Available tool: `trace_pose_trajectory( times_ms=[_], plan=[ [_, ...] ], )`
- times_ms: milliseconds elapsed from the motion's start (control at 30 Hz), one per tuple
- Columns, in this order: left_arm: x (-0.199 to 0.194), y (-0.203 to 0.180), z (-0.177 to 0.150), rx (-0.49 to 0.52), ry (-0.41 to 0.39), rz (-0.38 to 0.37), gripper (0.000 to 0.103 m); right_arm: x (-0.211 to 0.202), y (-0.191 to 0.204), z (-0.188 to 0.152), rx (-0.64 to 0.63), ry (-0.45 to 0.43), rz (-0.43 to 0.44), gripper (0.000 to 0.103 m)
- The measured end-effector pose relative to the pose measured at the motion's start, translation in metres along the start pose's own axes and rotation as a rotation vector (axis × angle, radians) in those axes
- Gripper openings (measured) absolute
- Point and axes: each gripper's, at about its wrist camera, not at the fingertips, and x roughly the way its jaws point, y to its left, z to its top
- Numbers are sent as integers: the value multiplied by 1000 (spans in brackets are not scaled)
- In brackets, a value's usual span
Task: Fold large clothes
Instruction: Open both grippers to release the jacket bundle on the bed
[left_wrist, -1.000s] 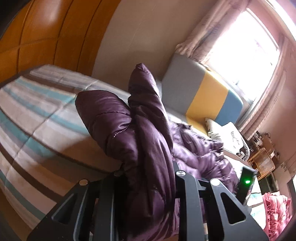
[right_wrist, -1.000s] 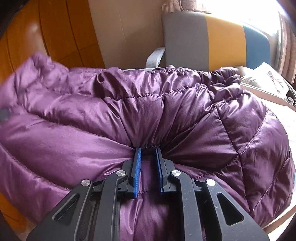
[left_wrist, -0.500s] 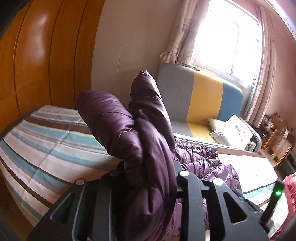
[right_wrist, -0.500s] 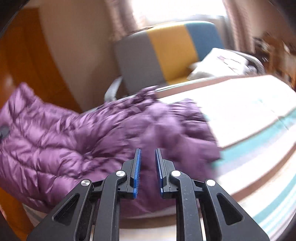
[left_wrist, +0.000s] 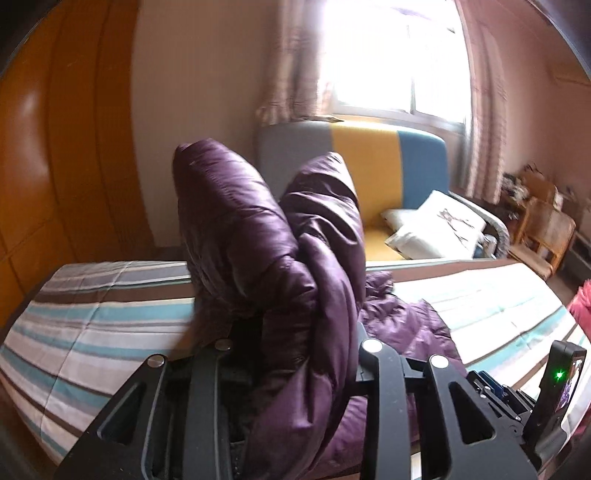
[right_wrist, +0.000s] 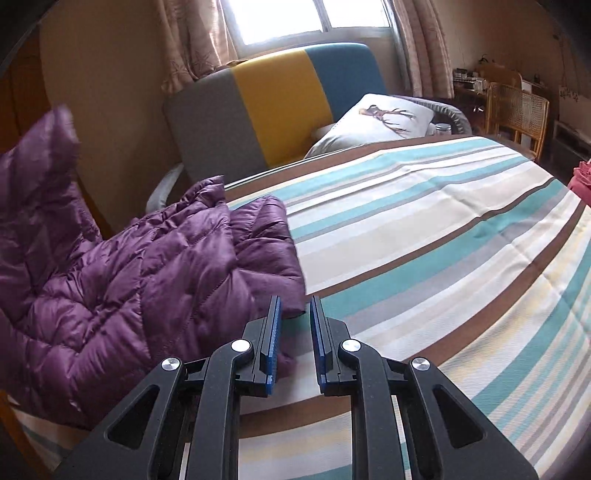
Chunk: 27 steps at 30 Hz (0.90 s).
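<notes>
Clamping a thick fold of the purple down jacket (left_wrist: 280, 258) in my left gripper (left_wrist: 295, 354), I'm lifting it off the striped bed (right_wrist: 424, 229) for folding, while my right gripper (right_wrist: 294, 310) is hovering parted and empty beside the jacket's hem.

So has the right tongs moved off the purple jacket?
Yes. The right tongs let go and swung right, away from the purple jacket, toward the striped bed.

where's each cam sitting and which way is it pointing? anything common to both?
Left wrist: on the left gripper, looking along its fingers across the striped bed toward the window; lifted purple jacket bunched between its arms.
Right wrist: on the right gripper, aimed over the bed toward the sofa; blue-padded fingers apart, holding nothing.
Shared: jacket, bed, sofa, pillow.
</notes>
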Motion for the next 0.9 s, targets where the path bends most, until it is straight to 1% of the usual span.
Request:
trace_pose_trajectory(
  times_ms=[67,300,433,500,567,633,667,700,733,767,833,867,900],
  plan=[
    [6,-20,-1,29,15,-12,30,-2,-4,-3,18,2,1,16],
    [29,-66,-10,116,53,-49,30,-9,-21,-5,75,-6,-5,16],
    [51,-88,-20,136,100,-112,30,-12,-30,-6,100,-4,-18,16],
    [61,-99,-27,152,128,-132,31,-13,-35,-7,111,-2,-23,16],
    [67,-107,-34,175,136,-138,33,-15,-39,-9,122,0,-29,16],
    [72,-119,-40,219,142,-160,44,-15,-42,-11,133,3,-33,16],
    [73,-123,-42,238,144,-172,48,-15,-43,-11,140,5,-33,16],
    [71,-126,-43,250,143,-199,63,-16,-44,-12,144,7,-31,16],
    [68,-127,-44,254,142,-244,78,-16,-45,-12,145,8,-29,16],
    [63,-128,-43,255,137,-277,83,-17,-45,-12,145,7,-27,16],
    [48,-125,-39,242,120,-313,91,-19,-46,-12,146,3,-18,16],
    [37,-120,-35,219,113,-352,93,-20,-46,-11,147,1,-14,16],
    [29,-116,-32,201,108,-374,96,-23,-45,-10,151,-6,-2,16]
  ],
)
